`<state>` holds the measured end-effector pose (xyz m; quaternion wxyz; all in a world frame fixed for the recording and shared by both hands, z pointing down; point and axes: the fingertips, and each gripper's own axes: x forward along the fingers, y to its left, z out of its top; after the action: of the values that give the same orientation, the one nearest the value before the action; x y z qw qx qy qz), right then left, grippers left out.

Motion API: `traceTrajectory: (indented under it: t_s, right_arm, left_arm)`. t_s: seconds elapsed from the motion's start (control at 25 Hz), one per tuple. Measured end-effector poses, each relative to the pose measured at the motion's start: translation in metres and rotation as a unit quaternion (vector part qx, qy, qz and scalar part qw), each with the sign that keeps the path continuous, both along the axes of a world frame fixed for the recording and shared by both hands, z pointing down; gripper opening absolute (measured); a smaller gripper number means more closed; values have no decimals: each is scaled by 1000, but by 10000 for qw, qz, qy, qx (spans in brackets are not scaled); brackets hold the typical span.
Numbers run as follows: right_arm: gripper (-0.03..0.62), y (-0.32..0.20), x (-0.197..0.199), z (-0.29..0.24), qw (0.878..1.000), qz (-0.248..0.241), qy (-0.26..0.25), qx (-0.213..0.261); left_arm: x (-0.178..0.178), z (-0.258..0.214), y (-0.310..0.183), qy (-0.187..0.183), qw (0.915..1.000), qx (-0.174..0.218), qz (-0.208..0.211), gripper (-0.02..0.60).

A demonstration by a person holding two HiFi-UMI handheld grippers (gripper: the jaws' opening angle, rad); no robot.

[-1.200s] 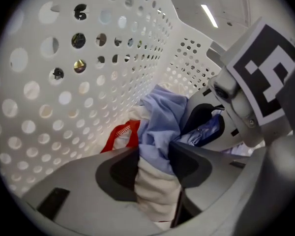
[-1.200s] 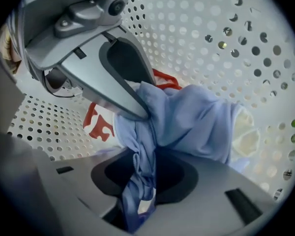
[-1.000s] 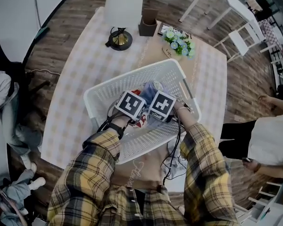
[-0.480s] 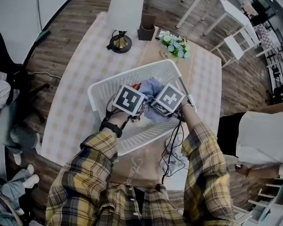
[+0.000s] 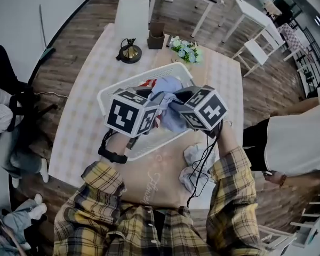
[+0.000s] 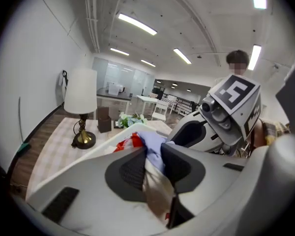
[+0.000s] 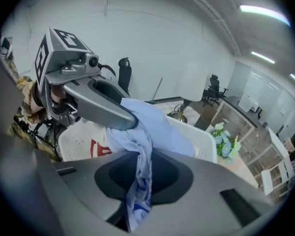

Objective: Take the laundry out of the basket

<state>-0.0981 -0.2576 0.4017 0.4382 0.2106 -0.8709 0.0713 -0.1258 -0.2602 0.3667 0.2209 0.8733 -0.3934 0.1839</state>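
Checked bench [image 5: 80,122]: above a white slotted plastic basket [image 5: 149,145], a pale blue cloth garment [image 5: 168,85] is pinched by the left tool [image 6: 155,163] and the right tool [image 7: 137,178]. Red-printed white cloth [image 7: 99,149] seems left inside.

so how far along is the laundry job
Done: one crumpled cloth lies on the table. In hand: left tool and right tool grip the blue garment above the basket, the left's jaws just closing further. Left: a red-and-white piece in the basket.

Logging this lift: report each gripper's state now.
Left gripper: jaws have just been closing, shut on the blue garment.
Right gripper: shut on the same blue garment.
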Motion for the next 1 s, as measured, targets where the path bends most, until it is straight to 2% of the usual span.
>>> traceTrajectory:
  t_s: [0.2, 0.48, 0.72, 1.0]
  right_arm:
    - [89, 41, 9, -69, 9949, 194, -716, 682]
    - [87, 83, 67, -139, 9795, 397, -1417, 1375]
    - [87, 125, 121, -153, 9708, 492, -1800, 1509]
    - [87, 158, 175, -139, 9722, 620, -1804, 1355]
  left_arm:
    - [10, -71, 46, 77, 9975, 679, 150, 101]
    - [69, -141, 93, 261, 9894, 1359, 446, 101]
    - [122, -153, 135, 373, 9862, 1516, 542, 103]
    - [175, -139, 166, 521, 9877, 1331, 633, 103]
